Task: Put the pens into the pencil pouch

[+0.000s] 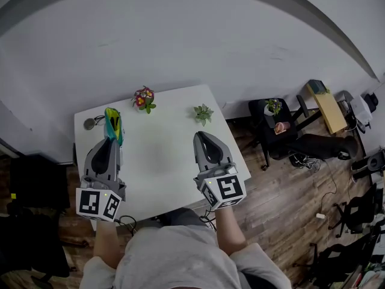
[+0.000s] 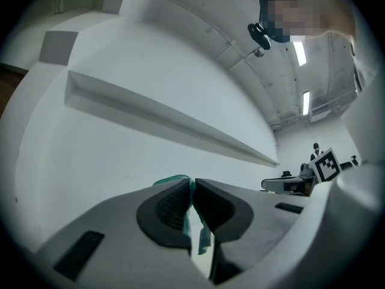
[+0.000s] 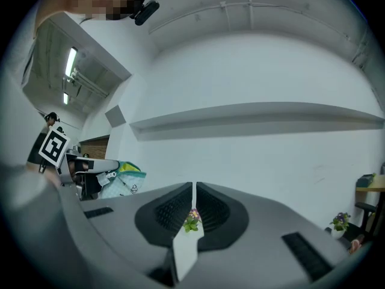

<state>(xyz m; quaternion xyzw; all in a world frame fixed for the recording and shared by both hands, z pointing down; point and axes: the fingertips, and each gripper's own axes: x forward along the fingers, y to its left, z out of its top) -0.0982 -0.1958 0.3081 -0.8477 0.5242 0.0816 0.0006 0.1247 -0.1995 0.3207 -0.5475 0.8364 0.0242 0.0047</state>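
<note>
A teal and yellow pencil pouch (image 1: pixel 112 124) hangs over the left part of the white table (image 1: pixel 162 155), pinched at its near end by my left gripper (image 1: pixel 110 142). In the left gripper view, teal fabric (image 2: pixel 173 180) sits clamped between the closed jaws of the left gripper (image 2: pixel 192 188). My right gripper (image 1: pixel 204 136) hovers over the table's right half, shut with nothing in it; its pads nearly meet in the right gripper view (image 3: pixel 194 191). From that view the pouch (image 3: pixel 123 176) shows at the left. No pens are visible in any view.
A pot of red flowers (image 1: pixel 144 98) and a small green plant (image 1: pixel 203 114) stand near the table's far edge; a small round object (image 1: pixel 89 123) lies at its far left corner. A black chair (image 1: pixel 283 125) and cables sit on the wooden floor to the right.
</note>
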